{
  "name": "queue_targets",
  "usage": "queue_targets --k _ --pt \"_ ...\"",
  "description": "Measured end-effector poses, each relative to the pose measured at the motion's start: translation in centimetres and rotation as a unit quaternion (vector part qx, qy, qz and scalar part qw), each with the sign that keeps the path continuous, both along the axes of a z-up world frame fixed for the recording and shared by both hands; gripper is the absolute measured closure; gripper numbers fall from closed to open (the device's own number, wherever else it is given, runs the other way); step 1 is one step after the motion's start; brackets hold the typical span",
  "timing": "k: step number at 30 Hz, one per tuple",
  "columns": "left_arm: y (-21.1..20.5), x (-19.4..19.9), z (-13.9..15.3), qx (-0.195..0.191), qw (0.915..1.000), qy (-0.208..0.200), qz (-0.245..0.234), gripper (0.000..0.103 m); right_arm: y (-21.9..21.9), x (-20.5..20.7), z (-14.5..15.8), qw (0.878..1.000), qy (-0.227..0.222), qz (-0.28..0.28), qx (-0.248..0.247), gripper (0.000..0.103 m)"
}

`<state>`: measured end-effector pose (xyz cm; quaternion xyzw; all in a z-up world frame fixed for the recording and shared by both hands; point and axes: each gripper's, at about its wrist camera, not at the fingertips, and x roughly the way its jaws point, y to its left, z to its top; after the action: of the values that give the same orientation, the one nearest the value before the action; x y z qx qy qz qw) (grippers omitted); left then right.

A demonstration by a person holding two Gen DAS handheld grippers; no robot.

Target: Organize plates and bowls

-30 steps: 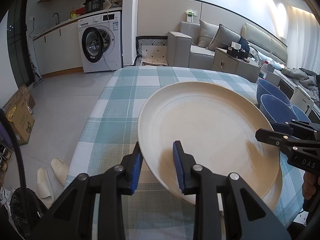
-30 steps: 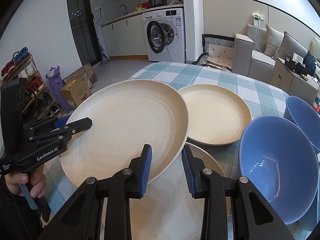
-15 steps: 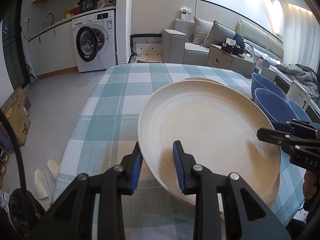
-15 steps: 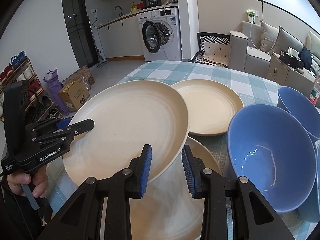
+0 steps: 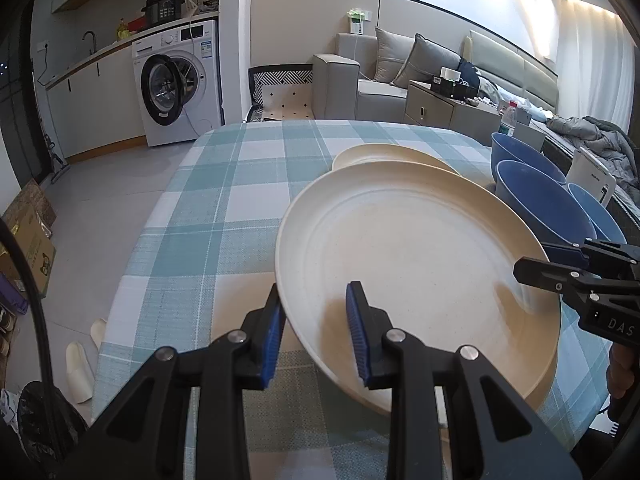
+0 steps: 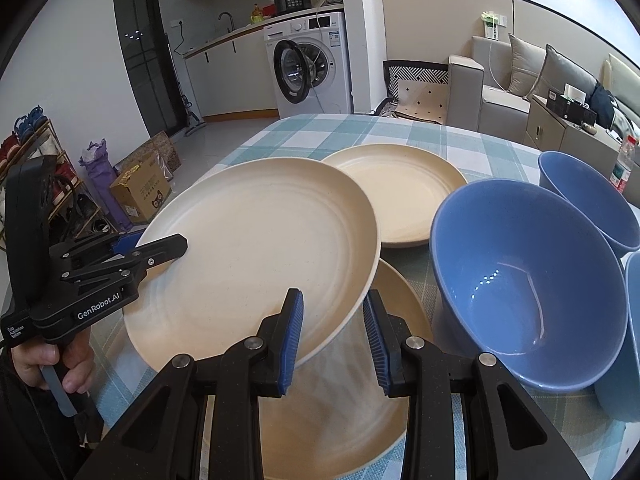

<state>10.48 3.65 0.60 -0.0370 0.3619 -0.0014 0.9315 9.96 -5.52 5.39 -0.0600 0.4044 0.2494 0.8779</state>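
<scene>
A large cream plate (image 5: 416,264) (image 6: 256,248) hangs tilted above the checked table, held at two opposite rims. My left gripper (image 5: 316,320) is shut on its near rim, and shows at the left in the right wrist view (image 6: 152,248). My right gripper (image 6: 334,320) is shut on the opposite rim, and shows at the right in the left wrist view (image 5: 560,272). A second cream plate (image 6: 360,420) lies under the held one. A third cream plate (image 6: 400,188) (image 5: 384,154) rests farther back. Three blue bowls (image 6: 528,280) (image 5: 536,196) stand to the right.
The checked tablecloth (image 5: 224,216) has its edge at the left, with floor, slippers (image 5: 80,360) and cardboard boxes (image 6: 140,192) below. A washing machine (image 5: 176,88) and a sofa (image 5: 400,80) stand beyond the table. A hand (image 6: 52,364) grips the left tool.
Both grippers have carried the plate a little sideways over the table. The far plate now shows behind it in the left wrist view, and the big blue bowl looms closer in the right wrist view.
</scene>
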Motion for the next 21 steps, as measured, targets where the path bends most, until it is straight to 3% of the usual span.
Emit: queue_targets --k 21 --pt "-1.5 -0.3 -0.6 0.003 0.9998 0.002 -0.019 0.075 -1.5 -1.6 -0.6 1.0 0.005 -0.016 -0.002 0.07"
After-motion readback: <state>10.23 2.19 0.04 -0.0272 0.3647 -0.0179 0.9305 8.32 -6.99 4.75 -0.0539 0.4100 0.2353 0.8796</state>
